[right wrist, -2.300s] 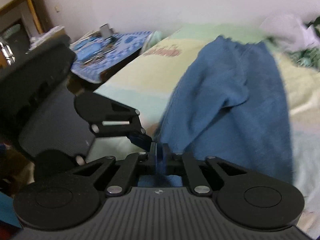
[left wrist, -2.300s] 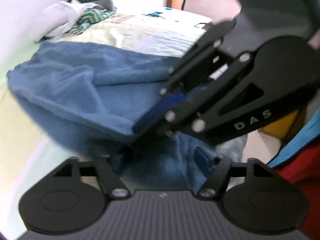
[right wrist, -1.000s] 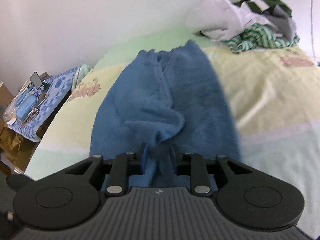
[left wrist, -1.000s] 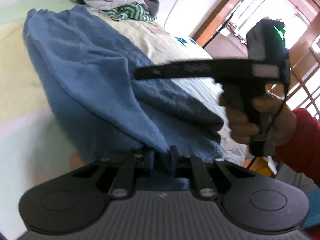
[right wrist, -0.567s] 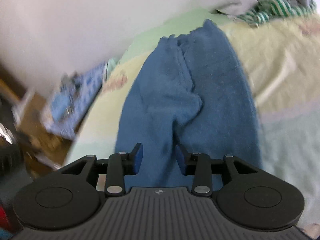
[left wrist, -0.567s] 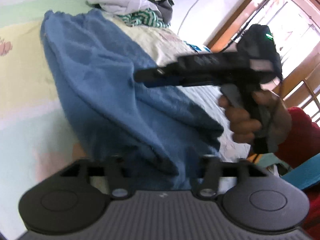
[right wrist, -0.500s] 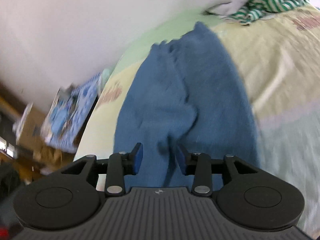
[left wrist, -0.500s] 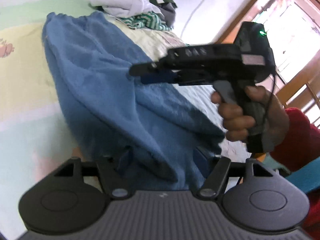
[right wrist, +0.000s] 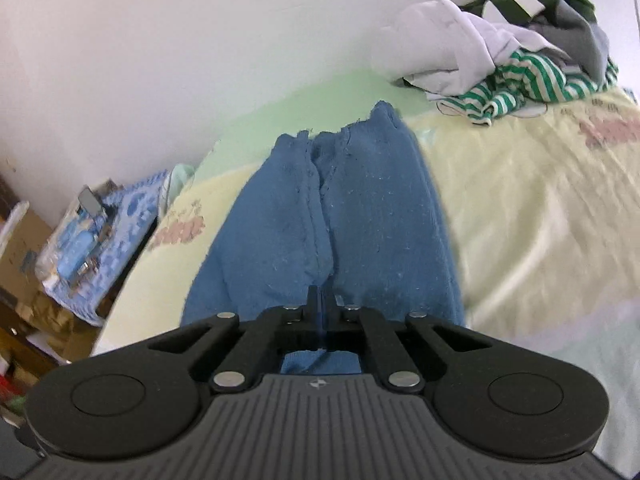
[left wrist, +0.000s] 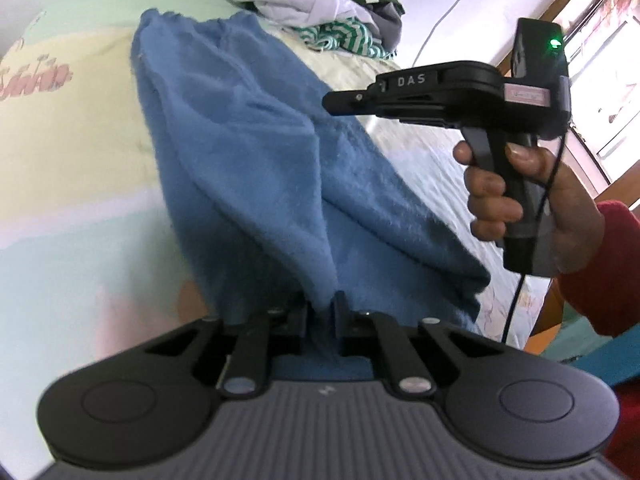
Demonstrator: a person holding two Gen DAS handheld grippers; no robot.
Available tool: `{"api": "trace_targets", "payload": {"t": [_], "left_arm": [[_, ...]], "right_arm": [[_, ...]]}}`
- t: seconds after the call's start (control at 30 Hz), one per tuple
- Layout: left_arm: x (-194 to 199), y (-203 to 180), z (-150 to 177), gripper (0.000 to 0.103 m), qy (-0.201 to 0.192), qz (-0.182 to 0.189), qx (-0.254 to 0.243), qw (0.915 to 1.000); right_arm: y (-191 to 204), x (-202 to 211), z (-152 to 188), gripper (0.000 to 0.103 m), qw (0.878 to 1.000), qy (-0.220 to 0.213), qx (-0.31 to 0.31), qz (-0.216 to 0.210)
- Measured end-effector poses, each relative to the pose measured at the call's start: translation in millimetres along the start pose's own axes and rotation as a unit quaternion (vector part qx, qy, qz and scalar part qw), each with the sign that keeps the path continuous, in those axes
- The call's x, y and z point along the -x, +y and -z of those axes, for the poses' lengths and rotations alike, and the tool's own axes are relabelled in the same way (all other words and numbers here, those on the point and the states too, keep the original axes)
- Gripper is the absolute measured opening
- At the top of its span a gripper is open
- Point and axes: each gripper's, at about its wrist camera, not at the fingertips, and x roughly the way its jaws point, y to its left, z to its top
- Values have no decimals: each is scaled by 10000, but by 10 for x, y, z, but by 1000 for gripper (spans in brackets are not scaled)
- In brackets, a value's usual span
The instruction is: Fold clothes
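Both the left gripper [left wrist: 321, 312] and right gripper [right wrist: 321, 300] have just reopened and now close again, the left pinching the blue towel [left wrist: 248, 152] and the right pressed together at its edge, ready for another fold

The left gripper [left wrist: 321, 312] angles downward, its jaws closing on a fold of the blue towel [left wrist: 256, 152], while the right gripper [right wrist: 322, 306], held in a red-sleeved hand [left wrist: 520, 200], hangs pinched together above that towel.

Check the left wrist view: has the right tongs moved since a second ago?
Yes. The right tongs now sit farther right and lower against the clothes pile, off the blue towel.
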Motion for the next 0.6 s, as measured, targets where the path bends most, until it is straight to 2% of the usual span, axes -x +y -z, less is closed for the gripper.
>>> {"api": "trace_targets", "payload": {"t": [0.07, 0.17, 0.23, 0.27, 0.3, 0.33, 0.37, 0.4, 0.43, 0.53, 0.6], "left_arm": [[-22, 66, -3, 6, 12, 134, 97, 9999], [-54, 154, -7, 6, 30, 317, 215, 9993], [-55, 124, -6, 6, 40, 290, 62, 9996], [-42, 99, -9, 6, 49, 274, -41, 9996], [-27, 80, -18, 6, 51, 272, -134, 9995], [-10, 64, -30, 5, 50, 281, -219, 9994], [13, 54, -50, 5, 34, 327, -270, 9991], [38, 45, -67, 5, 9, 394, -287, 9988], [71, 38, -84, 5, -34, 473, -293, 9984], [140, 42, -96, 5, -125, 551, -371, 9977], [45, 119, -48, 5, 75, 392, -361, 9985]], "right_arm": [[-51, -99, 27, 2, 9996, 255, -139, -44], [-98, -102, 46, 14, 9962, 513, -568, -405], [-72, -68, 63, 44, 9970, 479, -566, -221], [-61, -76, 68, 45, 9974, 440, -545, -152], [-49, -108, 68, 42, 9976, 426, -531, -154], [-36, -144, 68, 34, 9976, 419, -520, -170], [-17, -189, 69, 25, 9976, 437, -494, -208], [17, -198, 62, 10, 9981, 421, -403, -188], [55, -197, 54, 8, 9987, 394, -296, -150], [208, -7, -8, 7, 9997, -153, 167, -137], [218, -43, 11, 7, 9997, 7, 251, 25]]}}
